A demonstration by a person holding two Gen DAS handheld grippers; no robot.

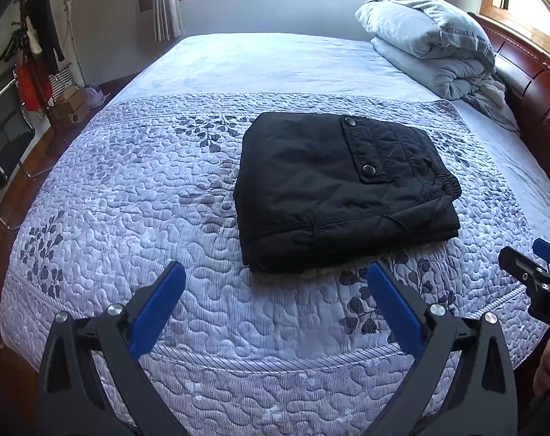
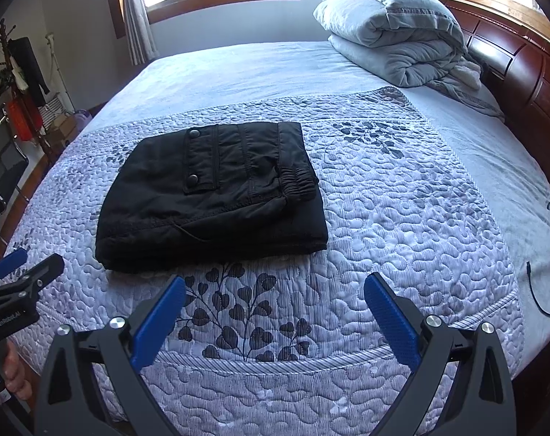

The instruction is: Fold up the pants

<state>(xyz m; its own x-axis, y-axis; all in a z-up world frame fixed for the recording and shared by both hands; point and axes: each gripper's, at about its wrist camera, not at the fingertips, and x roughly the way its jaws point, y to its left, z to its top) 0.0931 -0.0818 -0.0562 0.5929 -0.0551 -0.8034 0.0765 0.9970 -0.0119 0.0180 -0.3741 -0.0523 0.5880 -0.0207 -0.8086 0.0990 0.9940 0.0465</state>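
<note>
Lying as a compact, squared-off bundle on the quilted bedspread [image 1: 129, 218], the black pants [image 1: 340, 196] look already folded, pocket flap and elastic waistband on top, so the task seems essentially finished. Both tools hang at the near edge of the bed, clear of the cloth: the left tool [image 1: 275, 283] stands wide, holding nothing, and the right tool [image 2: 275, 290] is equally wide and empty, probably pulled back so the fold stays undisturbed. A rolled grey duvet [image 2: 395, 32] sits far right by the wooden headboard [image 2: 522, 65], well apart from the pants.
</note>
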